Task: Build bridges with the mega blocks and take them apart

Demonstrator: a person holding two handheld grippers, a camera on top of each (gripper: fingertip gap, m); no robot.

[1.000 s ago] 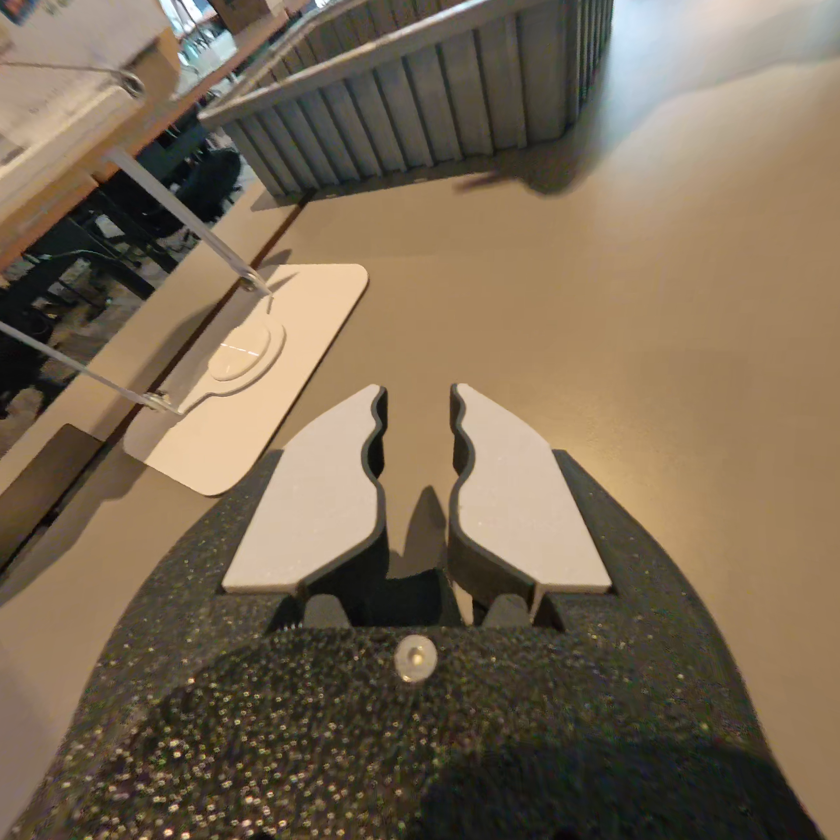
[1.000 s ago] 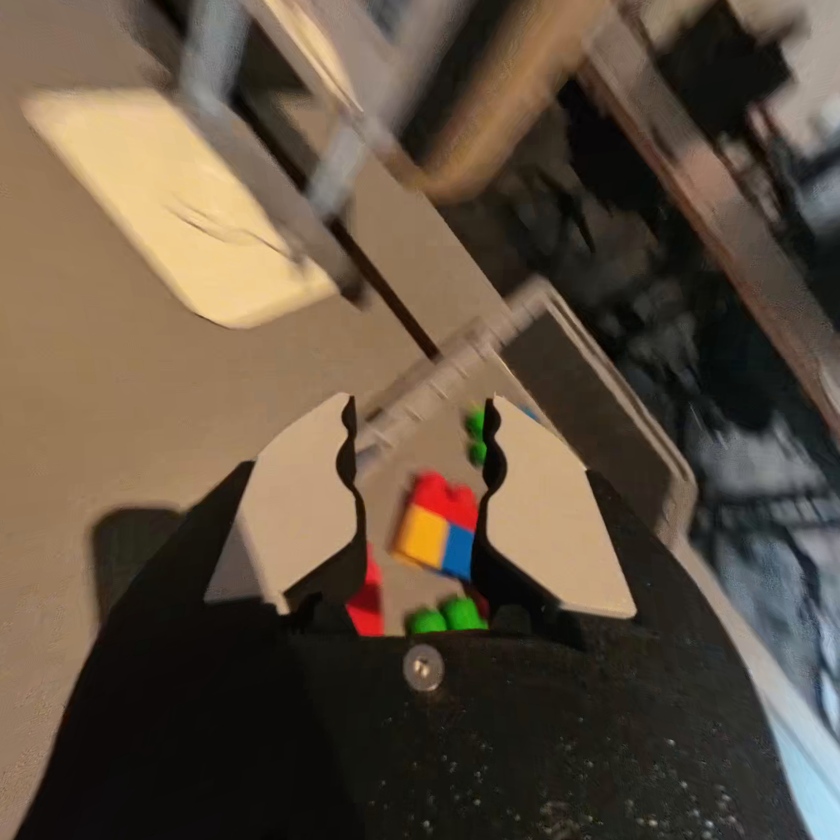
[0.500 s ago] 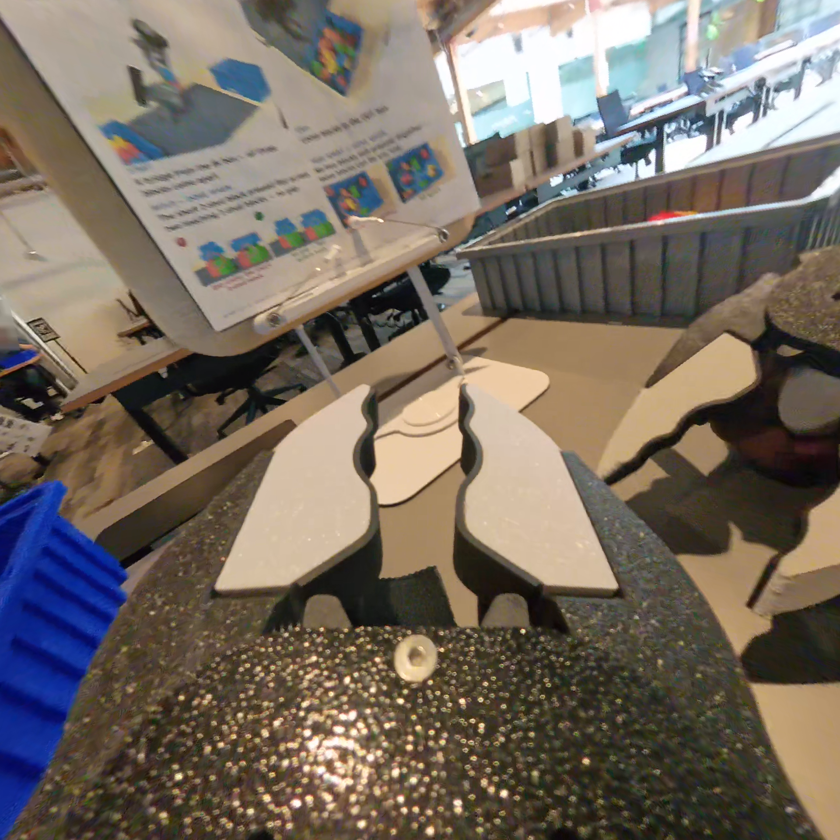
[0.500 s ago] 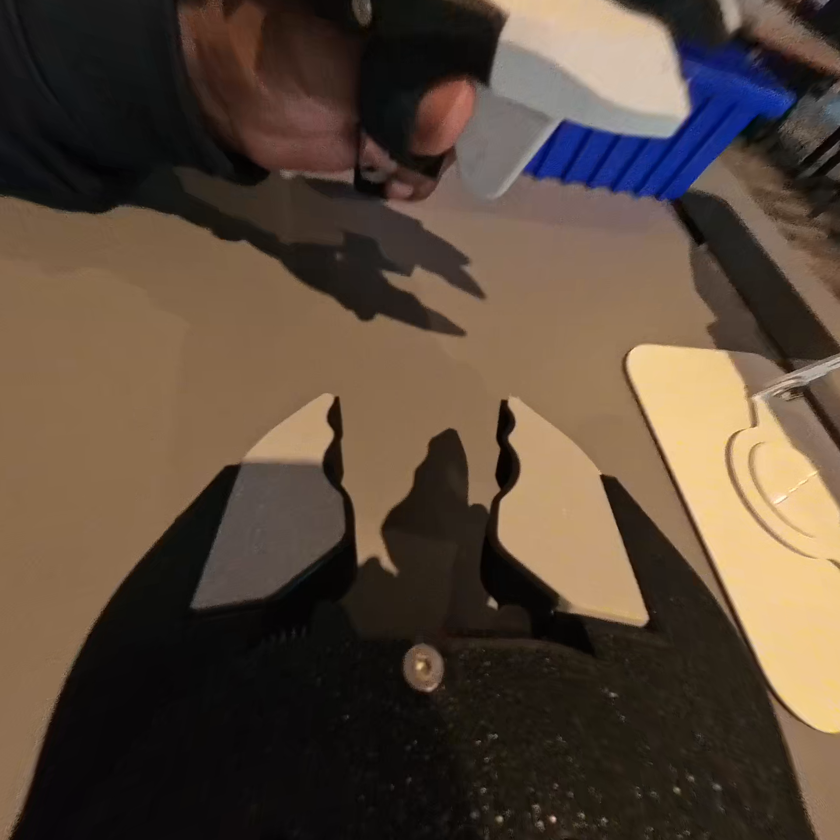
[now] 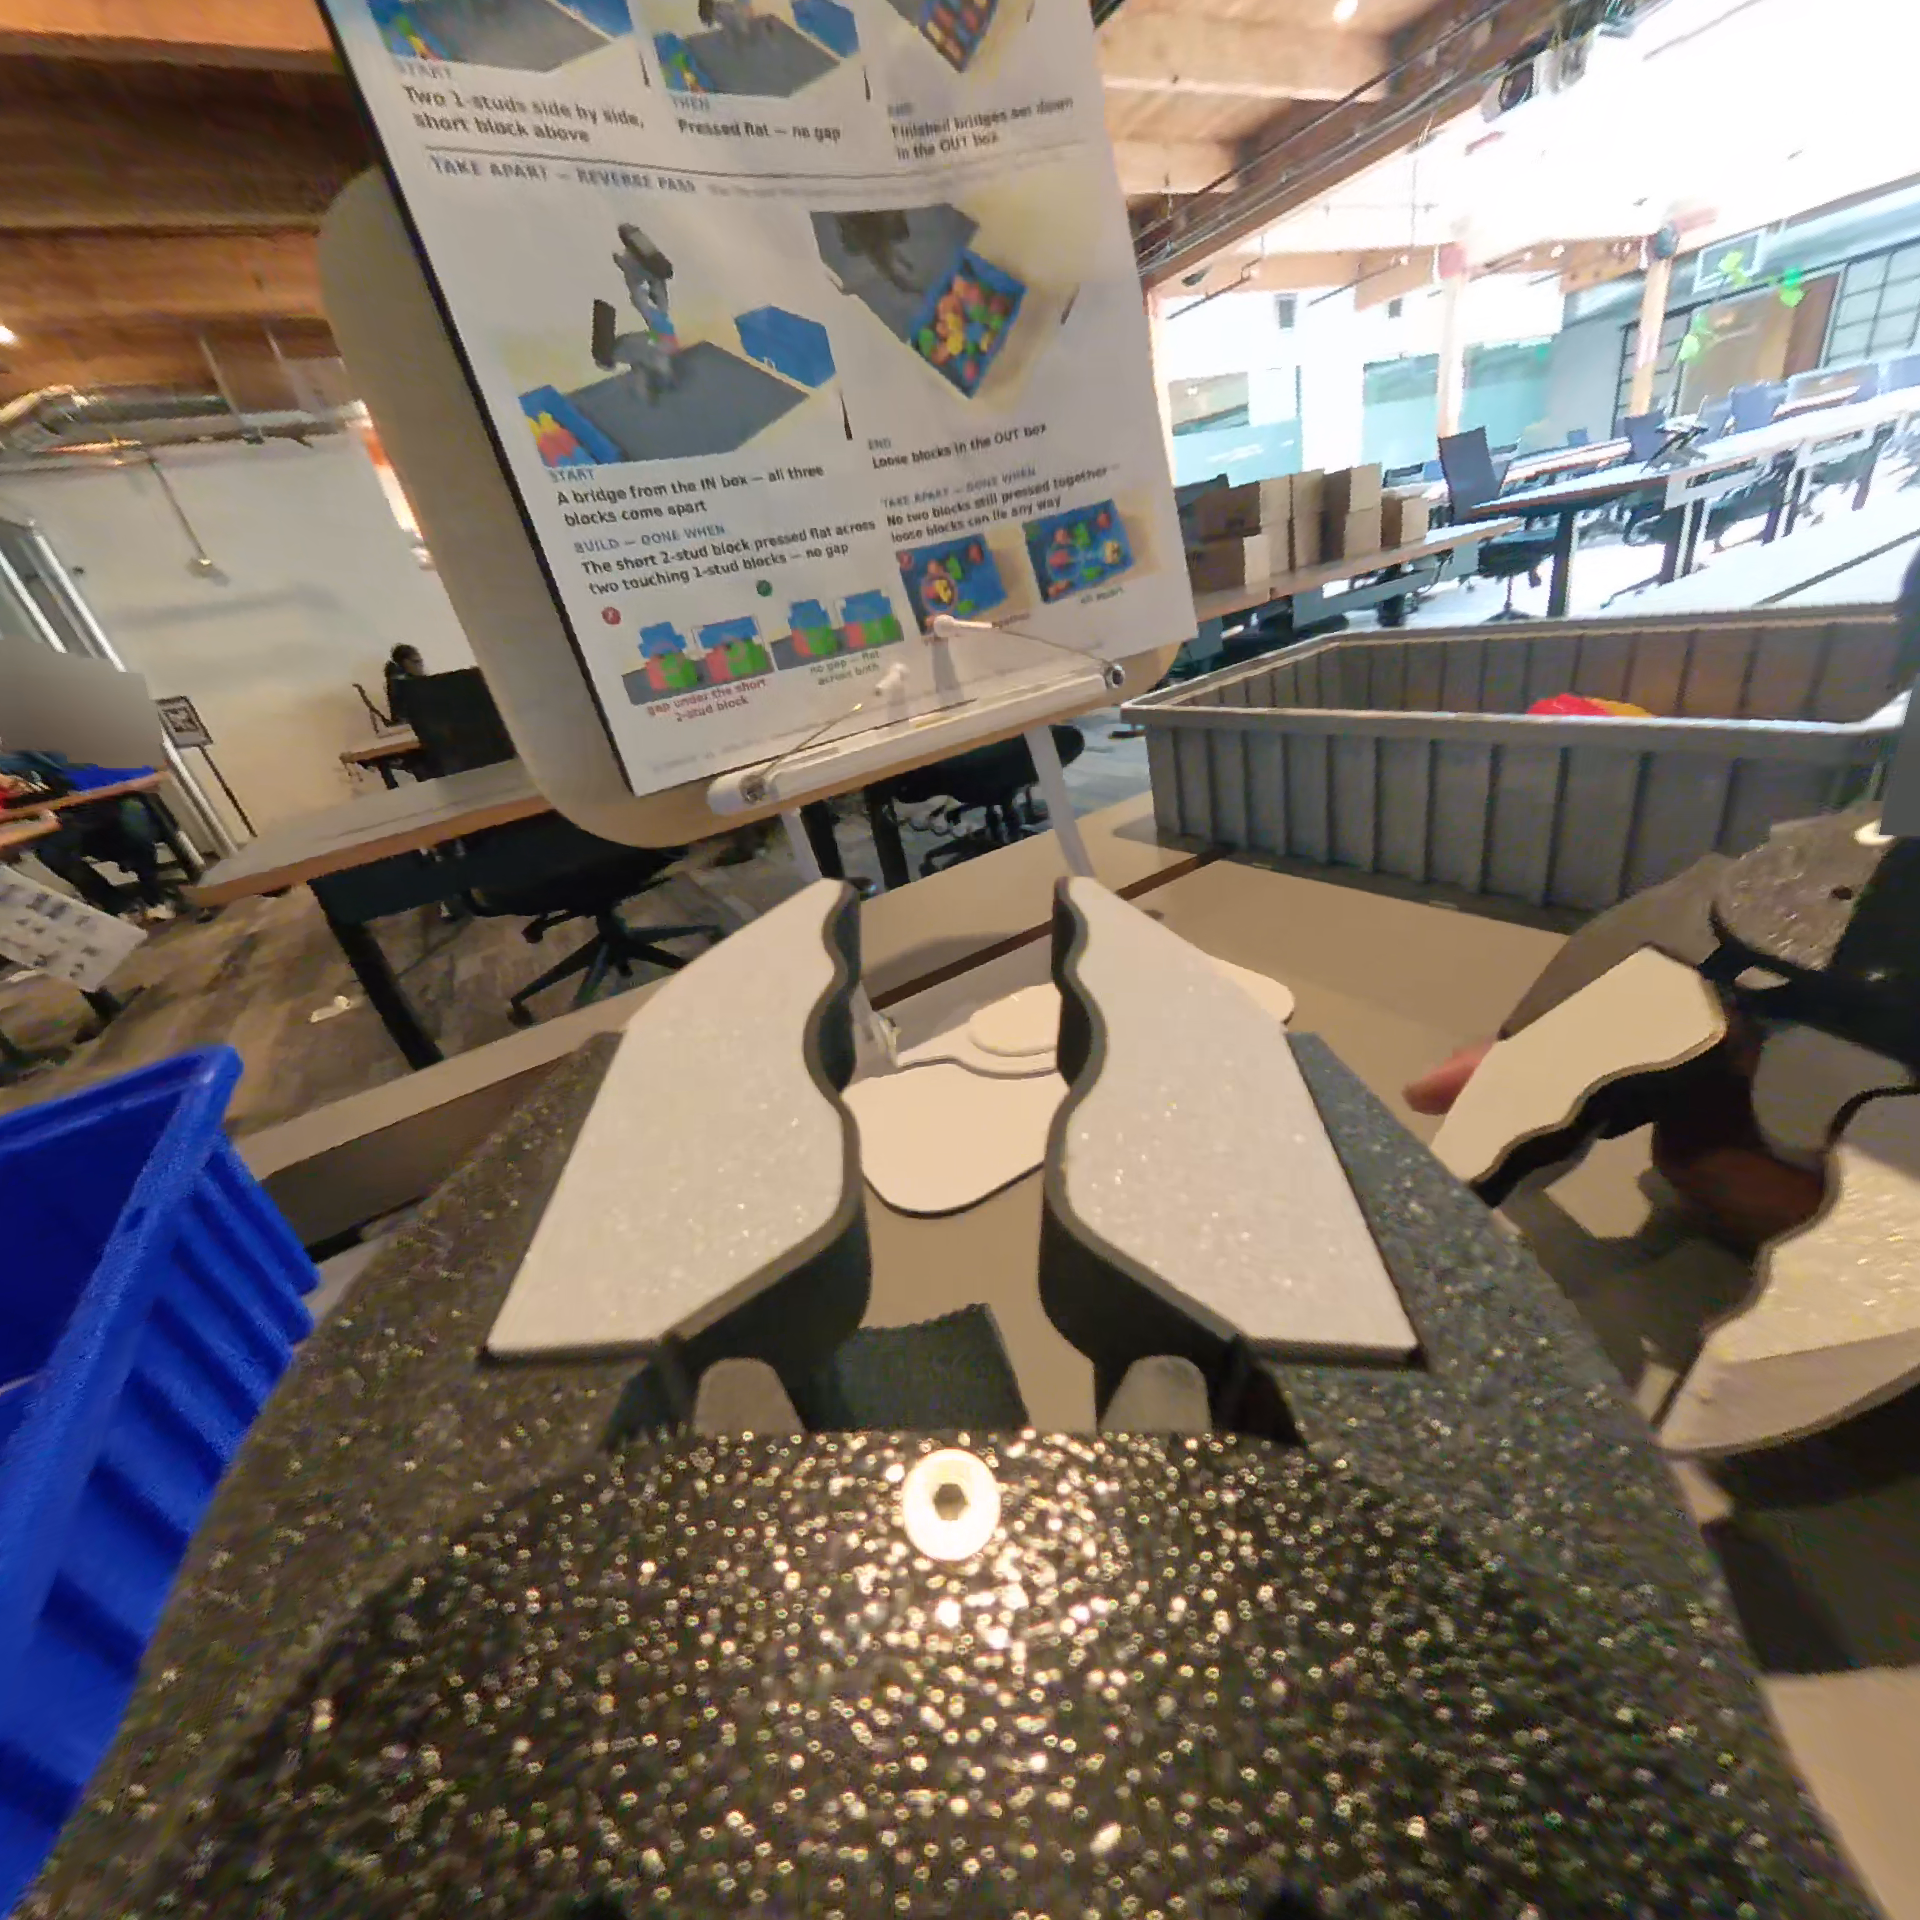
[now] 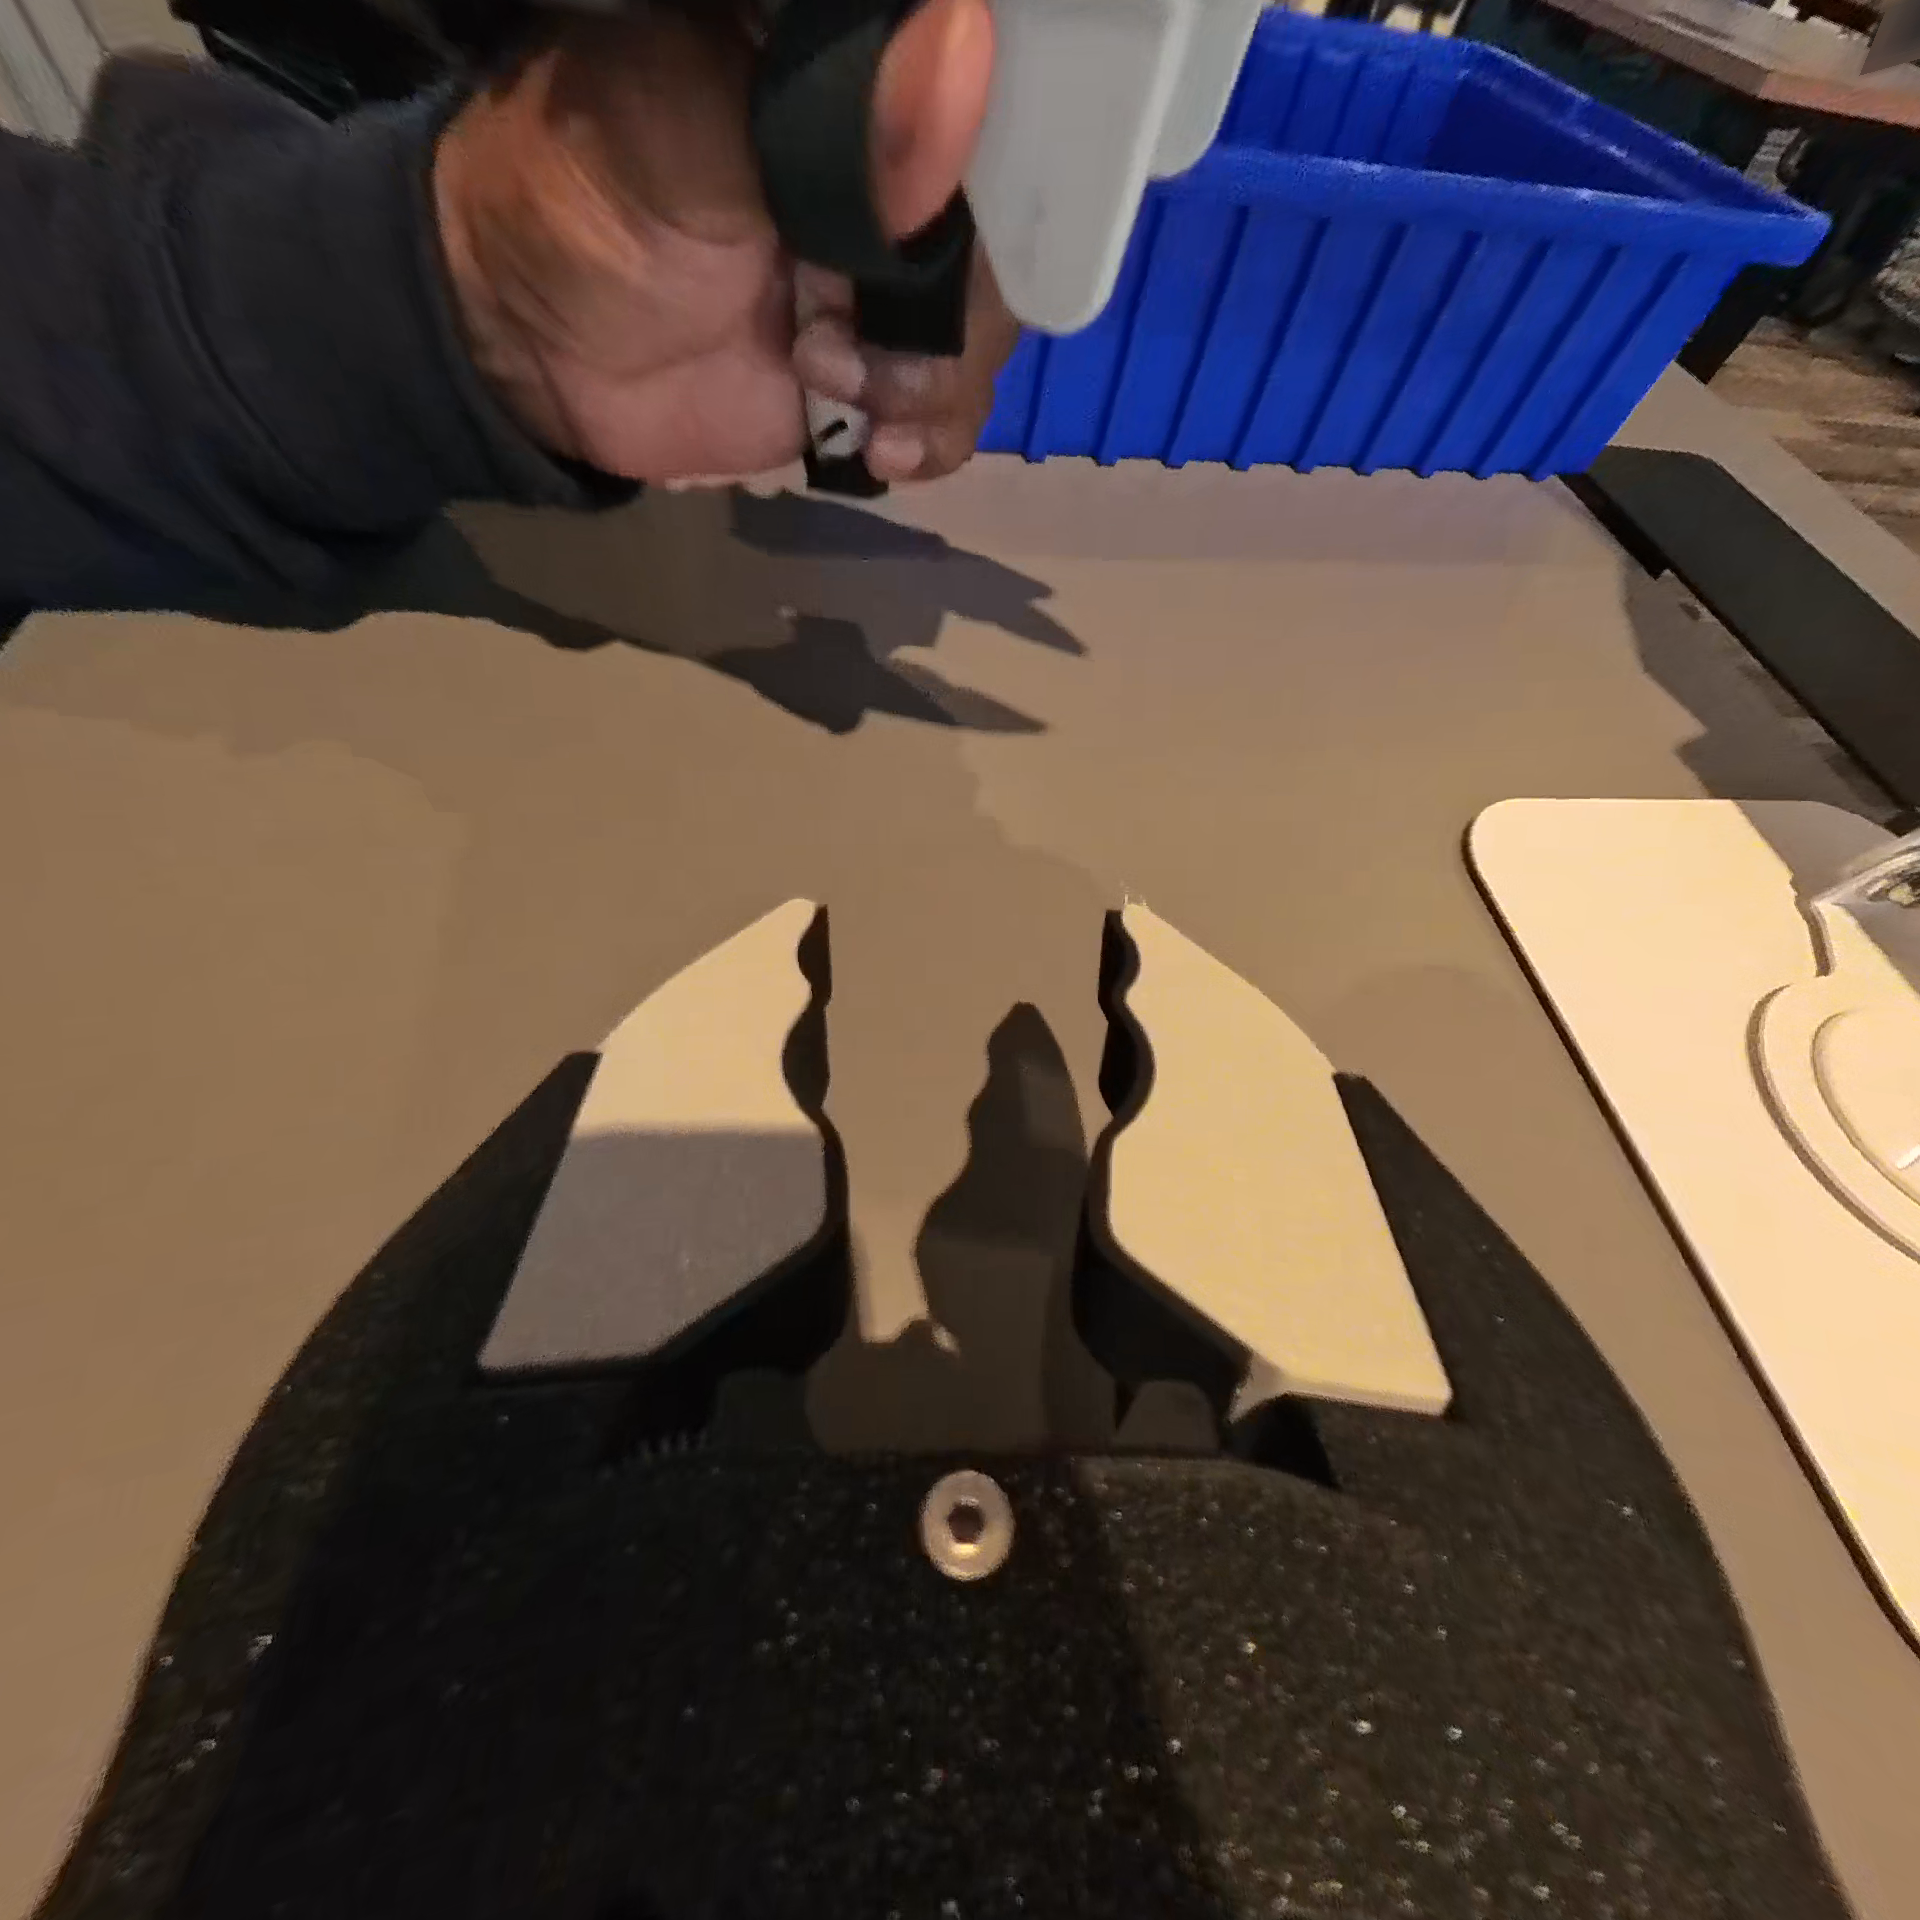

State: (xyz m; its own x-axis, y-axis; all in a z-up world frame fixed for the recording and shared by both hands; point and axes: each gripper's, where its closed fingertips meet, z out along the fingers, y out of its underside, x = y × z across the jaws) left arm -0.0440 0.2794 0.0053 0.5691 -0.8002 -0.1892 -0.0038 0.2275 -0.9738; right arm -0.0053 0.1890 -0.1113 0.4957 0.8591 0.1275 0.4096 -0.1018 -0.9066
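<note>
While both sets of fingers stand parted and hold nothing, the left gripper [image 5: 951, 935] and right gripper [image 6: 966, 925] hover over the bare worktop [image 6: 520, 831]; red and yellow blocks [image 5: 1579, 707] peek from the grey bin [image 5: 1507, 790] at right, and a blue bin [image 5: 114, 1299] sits lower left.

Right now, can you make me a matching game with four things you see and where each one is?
Things:
1. blue bin
2. grey bin
3. instruction sheet
4. left tongs

Places:
A. propped on a stand beyond the table's far edge
B. open and empty, pointing at the stand's white base
C. far right of the left wrist view, something red and yellow peeking over its rim
D. at the left edge of the left wrist view

Pairs: 1-D, 2-C, 3-A, 4-B
</note>
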